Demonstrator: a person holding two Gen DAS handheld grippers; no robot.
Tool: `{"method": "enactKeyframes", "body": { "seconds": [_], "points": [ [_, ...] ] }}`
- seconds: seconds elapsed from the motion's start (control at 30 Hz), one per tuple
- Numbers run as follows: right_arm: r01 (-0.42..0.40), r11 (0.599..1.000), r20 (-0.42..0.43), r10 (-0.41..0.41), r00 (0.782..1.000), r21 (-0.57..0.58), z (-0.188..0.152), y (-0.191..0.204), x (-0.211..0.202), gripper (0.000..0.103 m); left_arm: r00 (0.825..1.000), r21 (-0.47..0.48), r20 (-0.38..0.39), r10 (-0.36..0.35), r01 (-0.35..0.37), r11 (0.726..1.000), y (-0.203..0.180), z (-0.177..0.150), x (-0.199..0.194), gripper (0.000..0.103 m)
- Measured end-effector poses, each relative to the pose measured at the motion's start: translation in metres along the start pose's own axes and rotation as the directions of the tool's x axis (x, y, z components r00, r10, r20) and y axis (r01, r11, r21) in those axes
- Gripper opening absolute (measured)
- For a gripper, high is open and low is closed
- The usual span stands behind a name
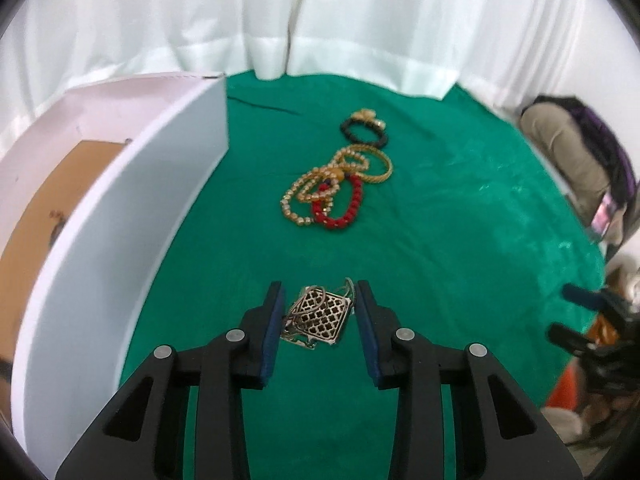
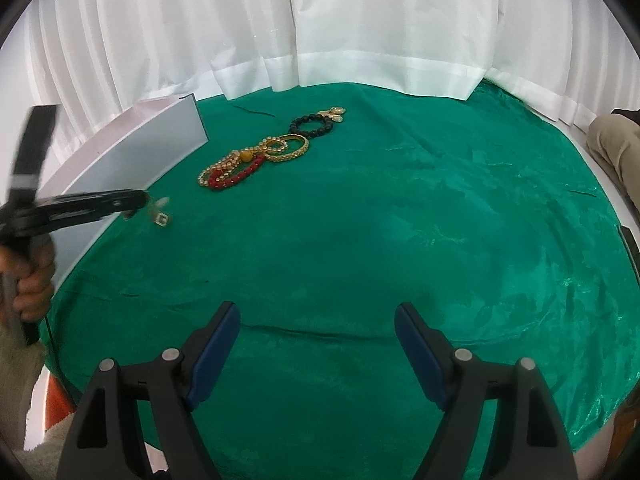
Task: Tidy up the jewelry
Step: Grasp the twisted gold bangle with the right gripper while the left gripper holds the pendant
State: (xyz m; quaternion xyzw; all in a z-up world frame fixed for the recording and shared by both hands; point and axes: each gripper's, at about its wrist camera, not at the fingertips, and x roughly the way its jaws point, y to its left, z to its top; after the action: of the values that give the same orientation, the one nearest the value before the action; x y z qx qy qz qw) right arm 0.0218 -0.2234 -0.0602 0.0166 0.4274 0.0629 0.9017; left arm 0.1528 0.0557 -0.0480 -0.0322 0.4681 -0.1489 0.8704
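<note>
Gold filigree pendant with its chain sits between the left gripper's half-spread fingers beside the white box; closing or release comes next. Right gripper waits spread, holding nothing.

I see a green velvety cloth with a soft sheen over the tabletop, a matt white card box at left (brown inside), a shiny gold filigree pendant, glossy red beads, and white curtain fabric behind.
</note>
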Motion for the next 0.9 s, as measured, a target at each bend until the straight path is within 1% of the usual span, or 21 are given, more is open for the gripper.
{"method": "enactKeyframes", "body": {
  "seconds": [0.17, 0.27, 0.3, 0.37, 0.43, 0.47, 0.5, 0.53, 0.57, 0.6, 0.67, 0.7, 0.77, 0.83, 0.9],
  "points": [
    [-0.059, 0.998, -0.014, 0.059, 0.998, 0.008, 0.012, -0.001, 0.0, 0.081, 1.0, -0.063, -0.003, 0.0, 0.0, 0.998, 0.006, -0.01, -0.018, 0.035],
    [-0.131, 0.991, -0.019, 0.131, 0.991, 0.026, 0.035, -0.006, 0.003, 0.081, 1.0, -0.098, 0.004, 0.008, -0.008, 0.995, 0.013, -0.021, -0.028, 0.035],
    [-0.155, 0.987, -0.026, 0.156, 0.987, 0.044, 0.043, -0.01, 0.006, 0.081, 1.0, -0.106, 0.008, 0.015, -0.014, 0.994, 0.015, -0.024, -0.031, 0.035],
    [-0.223, 0.968, -0.036, 0.228, 0.973, 0.118, 0.065, -0.022, 0.016, 0.081, 0.999, -0.115, 0.012, 0.034, -0.032, 0.993, 0.018, -0.031, -0.037, 0.035],
    [-0.259, 0.948, -0.037, 0.27, 0.962, 0.184, 0.083, -0.031, 0.028, 0.081, 0.999, -0.126, 0.015, 0.045, -0.043, 0.991, 0.021, -0.037, -0.04, 0.035],
    [-0.278, 0.936, -0.049, 0.295, 0.954, 0.218, 0.094, -0.035, 0.038, 0.078, 0.999, -0.134, 0.016, 0.045, -0.043, 0.99, 0.022, -0.039, -0.04, 0.035],
    [-0.287, 0.927, -0.063, 0.31, 0.949, 0.242, 0.103, -0.038, 0.048, 0.058, 0.999, -0.143, 0.016, 0.046, -0.043, 0.989, 0.024, -0.041, -0.041, 0.035],
    [-0.297, 0.918, -0.076, 0.327, 0.942, 0.263, 0.11, -0.039, 0.056, 0.05, 0.999, -0.15, 0.017, 0.047, -0.044, 0.988, 0.026, -0.042, -0.041, 0.035],
    [-0.315, 0.898, -0.098, 0.359, 0.928, 0.307, 0.12, -0.04, 0.071, 0.043, 0.999, -0.154, 0.018, 0.05, -0.047, 0.987, 0.028, -0.043, -0.042, 0.035],
    [-0.317, 0.89, -0.108, 0.369, 0.923, 0.327, 0.125, -0.041, 0.08, 0.04, 0.998, -0.159, 0.019, 0.054, -0.051, 0.986, 0.029, -0.044, -0.042, 0.035],
    [-0.302, 0.886, -0.14, 0.37, 0.919, 0.353, 0.139, -0.039, 0.104, 0.034, 0.998, -0.169, 0.02, 0.058, -0.053, 0.984, 0.032, -0.045, -0.043, 0.035],
    [-0.281, 0.89, -0.161, 0.355, 0.921, 0.359, 0.146, -0.037, 0.117, 0.033, 0.998, -0.175, 0.022, 0.057, -0.052, 0.983, 0.034, -0.046, -0.044, 0.035],
    [-0.228, 0.91, -0.191, 0.306, 0.933, 0.346, 0.157, -0.033, 0.138, 0.033, 0.998, -0.185, 0.025, 0.054, -0.048, 0.982, 0.036, -0.047, -0.045, 0.035],
    [-0.166, 0.94, -0.213, 0.234, 0.949, 0.297, 0.168, -0.023, 0.159, 0.033, 0.998, -0.188, 0.027, 0.054, -0.048, 0.981, 0.037, -0.047, -0.045, 0.035],
    [-0.128, 0.959, -0.224, 0.187, 0.957, 0.254, 0.177, -0.017, 0.174, 0.029, 0.998, -0.192, 0.029, 0.059, -0.053, 0.98, 0.037, -0.047, -0.046, 0.035]
  ]
}}
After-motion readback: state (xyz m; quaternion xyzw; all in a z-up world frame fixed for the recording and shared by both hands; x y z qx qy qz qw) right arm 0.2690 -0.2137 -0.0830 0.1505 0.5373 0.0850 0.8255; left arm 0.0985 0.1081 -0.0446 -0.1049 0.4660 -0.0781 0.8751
